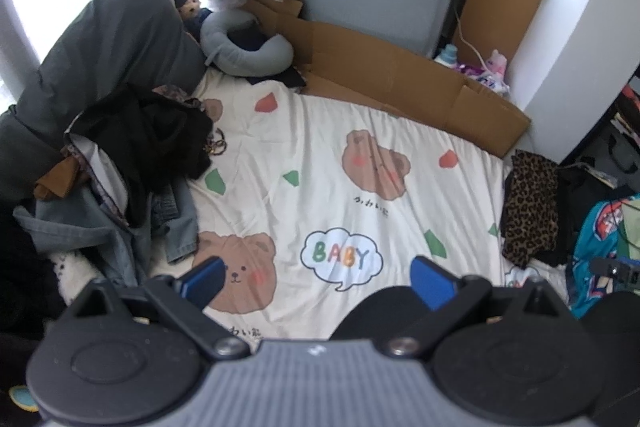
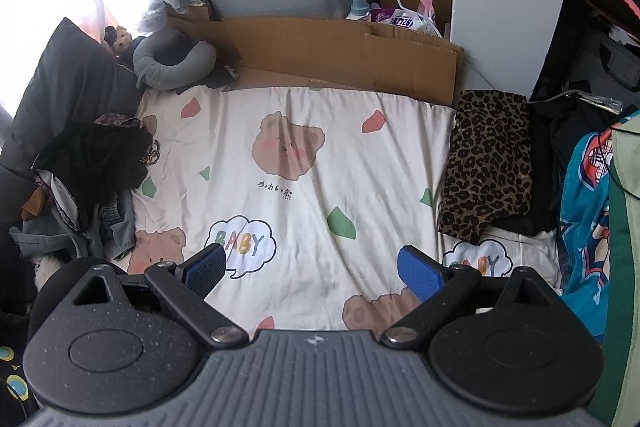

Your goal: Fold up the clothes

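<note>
Bear-print bedsheet (image 2: 320, 155) lies bare as my folding space; left gripper (image 1: 316, 279) and right gripper (image 2: 312, 267) gape empty, unfolded pile (image 1: 132, 163) waiting beside.

Blown-out window glare upper left, fisheye-bent edges, soft shadows

Left tool (image 1: 318, 279) and right tool (image 2: 312, 269) hover, fingers spread wide.
</note>
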A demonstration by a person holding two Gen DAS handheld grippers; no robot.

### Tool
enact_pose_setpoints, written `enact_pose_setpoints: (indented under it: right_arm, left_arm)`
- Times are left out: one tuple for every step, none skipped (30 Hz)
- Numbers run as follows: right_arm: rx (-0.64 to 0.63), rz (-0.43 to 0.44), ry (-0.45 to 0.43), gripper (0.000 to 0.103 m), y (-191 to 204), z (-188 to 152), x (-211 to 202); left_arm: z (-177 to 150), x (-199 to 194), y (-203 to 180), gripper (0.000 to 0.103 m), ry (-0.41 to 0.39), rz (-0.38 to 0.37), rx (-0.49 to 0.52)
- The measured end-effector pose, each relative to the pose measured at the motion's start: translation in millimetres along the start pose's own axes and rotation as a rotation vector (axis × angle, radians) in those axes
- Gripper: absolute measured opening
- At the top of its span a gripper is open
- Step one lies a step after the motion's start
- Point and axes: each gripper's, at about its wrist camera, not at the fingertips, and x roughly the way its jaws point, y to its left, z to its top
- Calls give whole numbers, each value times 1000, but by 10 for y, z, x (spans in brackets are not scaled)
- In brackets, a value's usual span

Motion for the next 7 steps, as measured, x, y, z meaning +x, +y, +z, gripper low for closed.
enact_pose_setpoints:
  right_arm:
    - [-3, -2, -1, 96, 7, 9, -7]
    - [-5, -4, -2, 96, 14, 18, -14]
    - [-8, -6, -3, 96, 20, 26, -21]
    - [-8, -7, -3, 96, 17, 29, -24]
    - [-9, -9, -3, 96, 14, 32, -27]
    - [-10, -10, -3, 96, 11, 35, -30]
    - [-12, -13, -4, 96, 8, 35, -35]
  left_arm:
    - [1, 4, -3, 100, -1, -4, -2]
    - [1, 10, -7, 100, -2, -7, -4]
    - [-1, 19, -10, 100, -2, -8, -6]
    - [-4, 29, -9, 100, -1, -9, -8]
    - [-10, 37, -8, 100, 0, -11, -10]
    - [-17, 47, -10, 100, 2, -12, -11]
    - [-22, 55, -13, 100, 3, -14, -12]
